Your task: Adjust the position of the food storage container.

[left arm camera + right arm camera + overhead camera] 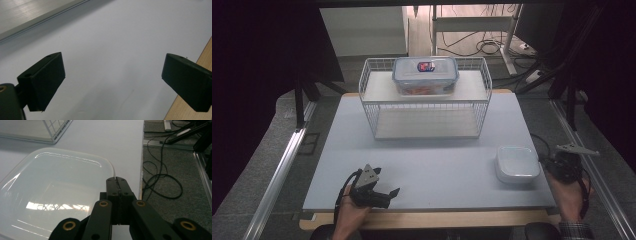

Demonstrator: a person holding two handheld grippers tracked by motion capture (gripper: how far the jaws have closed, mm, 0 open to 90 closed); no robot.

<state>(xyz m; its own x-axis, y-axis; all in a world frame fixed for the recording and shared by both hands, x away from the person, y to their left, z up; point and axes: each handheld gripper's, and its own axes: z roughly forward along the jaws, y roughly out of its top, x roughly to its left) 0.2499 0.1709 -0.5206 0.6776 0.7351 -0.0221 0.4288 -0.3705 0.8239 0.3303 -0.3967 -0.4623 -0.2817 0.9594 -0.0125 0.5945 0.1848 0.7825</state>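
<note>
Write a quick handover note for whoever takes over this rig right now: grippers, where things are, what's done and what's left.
Right gripper: fingers shut on the rim of the white container lid, which lies flat at the table's right near corner.
Left gripper: open, holding nothing, at the near left edge of the table.
Clear food container: on the upper shelf of the white wire rack at the far side, with a blue-rimmed lid already on it.
Done: the lid's rim is pinched.
Left: probably lifting the white lid and carrying it wherever it belongs; the pictures don't show where that is.
</note>
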